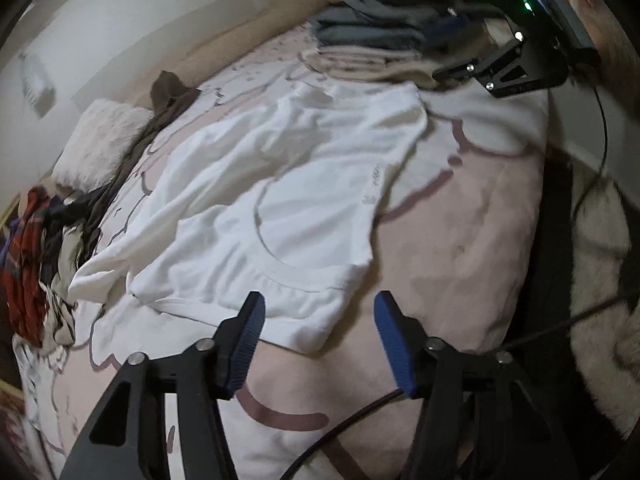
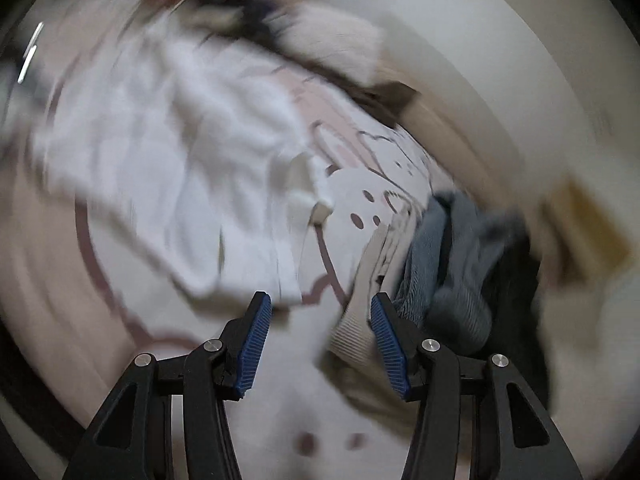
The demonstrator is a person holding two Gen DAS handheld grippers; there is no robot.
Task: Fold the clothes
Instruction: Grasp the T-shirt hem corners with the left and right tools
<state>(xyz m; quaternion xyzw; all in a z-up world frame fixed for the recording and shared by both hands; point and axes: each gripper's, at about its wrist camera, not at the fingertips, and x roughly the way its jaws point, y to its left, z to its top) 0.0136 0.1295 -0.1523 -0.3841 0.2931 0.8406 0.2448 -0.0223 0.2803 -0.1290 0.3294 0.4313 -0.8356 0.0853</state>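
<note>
On the bed [image 1: 460, 240], seen from the left wrist, a white shirt [image 1: 280, 184] lies spread and rumpled, collar nearest the left gripper [image 1: 318, 312], whose jaws stand partly apart with nothing between them, just short of the shoulder. A folded stack [image 1: 372, 40] sits at the far edge, an unsorted heap [image 1: 36, 256] to the left, so I'd judge the job midway. From the right wrist, badly blurred, the right gripper [image 2: 320, 312] also gapes empty, between shirt [image 2: 160, 152] and stack [image 2: 440, 264].

Left claw [image 1: 318, 304] and right claw [image 2: 320, 306] both gape empty (pointing downward).
</note>
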